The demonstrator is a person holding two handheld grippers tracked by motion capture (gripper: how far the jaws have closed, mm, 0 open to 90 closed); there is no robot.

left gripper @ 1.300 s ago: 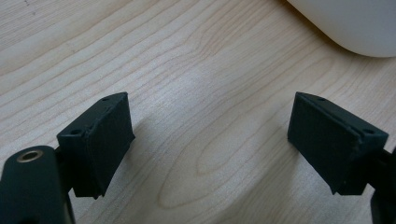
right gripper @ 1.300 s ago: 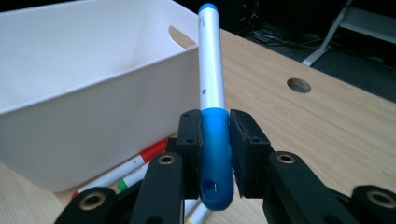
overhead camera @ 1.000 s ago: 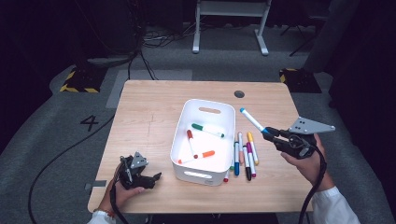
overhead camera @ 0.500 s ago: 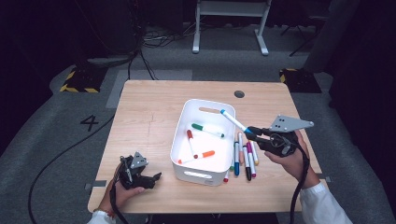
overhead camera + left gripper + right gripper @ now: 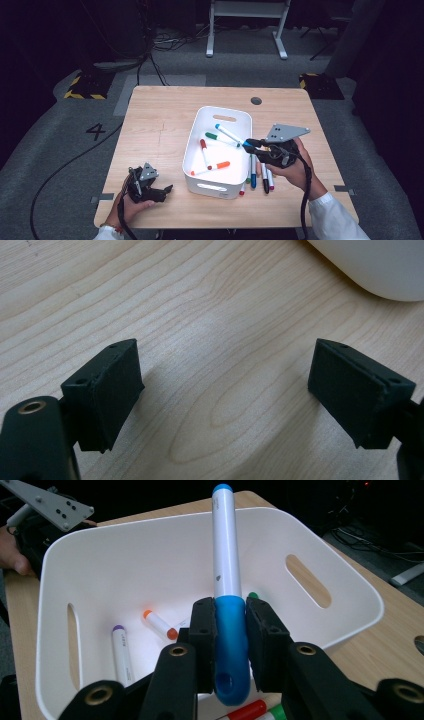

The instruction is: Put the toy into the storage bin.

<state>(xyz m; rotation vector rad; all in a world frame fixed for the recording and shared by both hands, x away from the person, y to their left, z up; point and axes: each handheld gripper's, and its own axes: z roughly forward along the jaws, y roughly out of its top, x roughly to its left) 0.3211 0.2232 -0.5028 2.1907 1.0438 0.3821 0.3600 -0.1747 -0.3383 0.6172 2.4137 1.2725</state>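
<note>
Blue-capped and white-barrelled, the marker (image 5: pixel 226 580) sits clamped by its cap between the fingers (image 5: pixel 203 630) of your right gripper (image 5: pixel 248 143), its barrel reaching out over the white bin (image 5: pixel 197 150) toward 10 o'clock in the high view. In the right gripper view the marker's far tip hangs above the bin's open interior, clear of the walls.

Inside the bin lie a green-capped marker (image 5: pixel 214 136), a red-capped marker (image 5: pixel 204 150) and an orange-capped marker (image 5: pixel 216 166); the right gripper view also picks out a purple-capped one (image 5: pixel 121 652) on the floor of the bin. On the wooden tabletop (image 5: pixel 160 115), just beside the bin's 3 o'clock wall and partly under your right hand (image 5: pixel 295 170), a loose row of markers (image 5: pixel 257 176) waits.

Your left gripper (image 5: pixel 150 189) rests low at the tabletop's 7 o'clock corner, well apart from the bin in the high view. Its fingers (image 5: pixel 105 390) stand released and wide in the left gripper view, with bare wood between them and a rounded corner of the bin at 1 o'clock.
</note>
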